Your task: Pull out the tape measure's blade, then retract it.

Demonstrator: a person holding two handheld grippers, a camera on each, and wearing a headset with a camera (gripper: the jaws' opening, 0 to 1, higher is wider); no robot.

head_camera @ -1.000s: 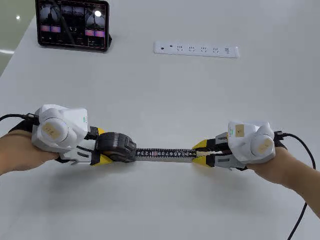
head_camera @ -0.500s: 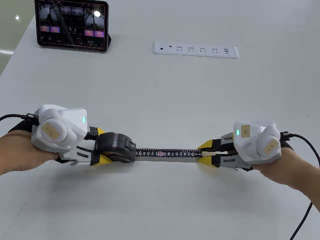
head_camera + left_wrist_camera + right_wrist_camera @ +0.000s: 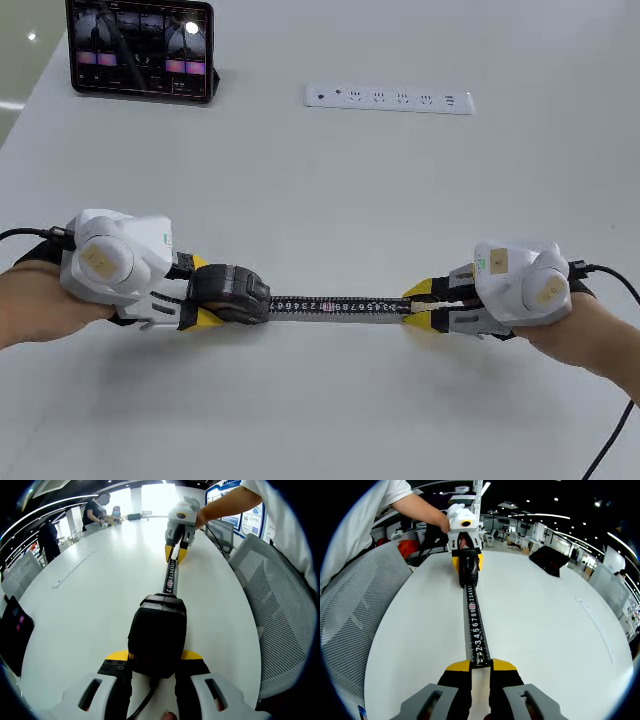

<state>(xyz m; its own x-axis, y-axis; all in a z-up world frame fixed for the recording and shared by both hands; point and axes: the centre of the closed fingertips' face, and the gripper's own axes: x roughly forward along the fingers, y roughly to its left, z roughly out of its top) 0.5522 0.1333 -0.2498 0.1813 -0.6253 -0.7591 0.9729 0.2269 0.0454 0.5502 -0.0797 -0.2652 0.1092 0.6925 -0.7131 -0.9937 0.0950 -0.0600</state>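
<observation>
Right tool [image 3: 416, 306] grips numbered blade [image 3: 340, 306] off black case [image 3: 230, 293].

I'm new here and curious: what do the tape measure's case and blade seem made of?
The case looks like matte black plastic, perhaps rubber-coated: dull sheen, moulded rounded edges. The blade is a thin, dark strip with pale printed numbers, likely coated metal, though the look leaves that open.

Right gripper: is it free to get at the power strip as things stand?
Probably not yet. The right gripper is shut on the blade, drawn out of the tape measure that the left gripper holds. Nothing else stands before the power strip.
</observation>
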